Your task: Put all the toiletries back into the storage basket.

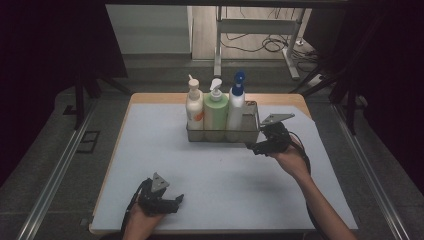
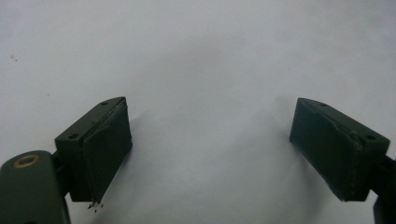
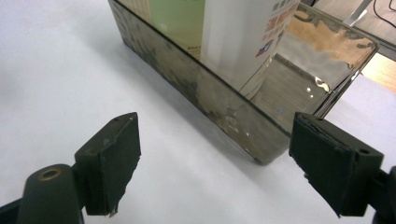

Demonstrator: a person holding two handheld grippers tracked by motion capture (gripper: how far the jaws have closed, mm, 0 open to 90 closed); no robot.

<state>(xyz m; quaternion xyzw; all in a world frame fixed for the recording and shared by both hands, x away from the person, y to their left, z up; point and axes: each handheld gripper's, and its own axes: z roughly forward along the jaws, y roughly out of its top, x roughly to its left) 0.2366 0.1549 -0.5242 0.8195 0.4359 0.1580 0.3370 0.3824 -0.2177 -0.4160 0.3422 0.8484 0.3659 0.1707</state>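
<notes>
A shiny metal basket (image 1: pixel 250 131) stands at the back middle of the white table top. It holds three pump bottles in a row: a cream one (image 1: pixel 194 106), a green one (image 1: pixel 216 111) and a white one with a blue pump (image 1: pixel 236 104). My right gripper (image 1: pixel 254 148) is open just off the basket's near right corner, nothing between its jaws. In the right gripper view the basket's corner (image 3: pixel 261 140) lies beyond the jaws of the right gripper (image 3: pixel 215 163), with the white bottle (image 3: pixel 243 37) inside. My left gripper (image 1: pixel 176 204) rests open near the table's front edge; the left gripper (image 2: pixel 210 154) looks down on bare table.
The white mat (image 1: pixel 150 160) covers a wooden table with an edge (image 1: pixel 160 96) showing at the back. Metal rails (image 1: pixel 55 175) run along both sides. A white frame stand (image 1: pixel 260 30) and cables lie on the floor behind.
</notes>
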